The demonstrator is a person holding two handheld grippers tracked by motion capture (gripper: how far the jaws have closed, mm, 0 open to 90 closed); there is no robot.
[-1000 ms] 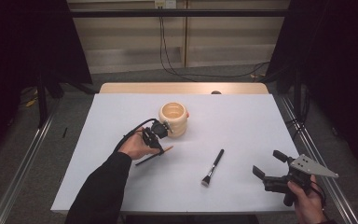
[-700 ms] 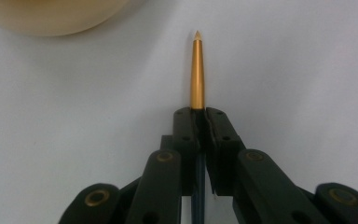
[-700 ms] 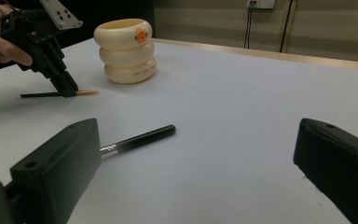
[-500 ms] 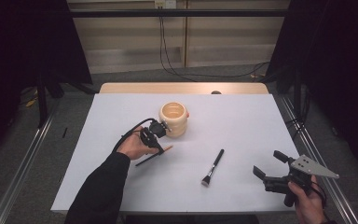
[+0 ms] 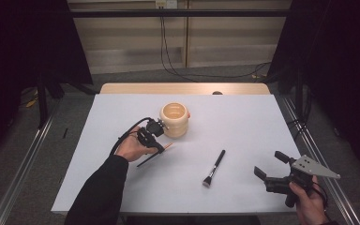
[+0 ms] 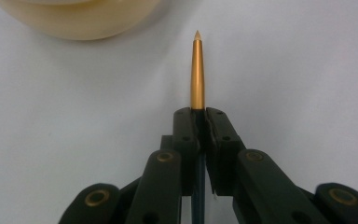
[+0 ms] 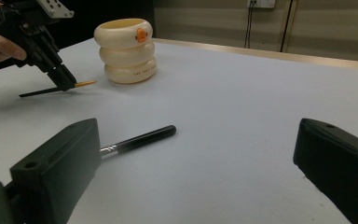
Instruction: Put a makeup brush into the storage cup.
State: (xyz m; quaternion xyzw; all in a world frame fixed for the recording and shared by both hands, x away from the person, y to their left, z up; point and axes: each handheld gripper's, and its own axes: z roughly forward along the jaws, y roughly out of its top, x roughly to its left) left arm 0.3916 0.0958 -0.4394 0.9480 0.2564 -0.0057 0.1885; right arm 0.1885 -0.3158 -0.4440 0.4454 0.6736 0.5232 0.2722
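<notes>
Now, thin brush (image 6: 197, 70) clamped in left gripper (image 6: 198, 116), tip beside cream holder (image 5: 174, 119)

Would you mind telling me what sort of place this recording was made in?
Probably a lab recording booth: a white table ringed by dark curtains, a wall socket with hanging cables, and metal rails on the grey floor.

The cream holder (image 7: 126, 50) carries small dark print on its lowest ring, too small to read, and an orange emblem near its rim.
</notes>
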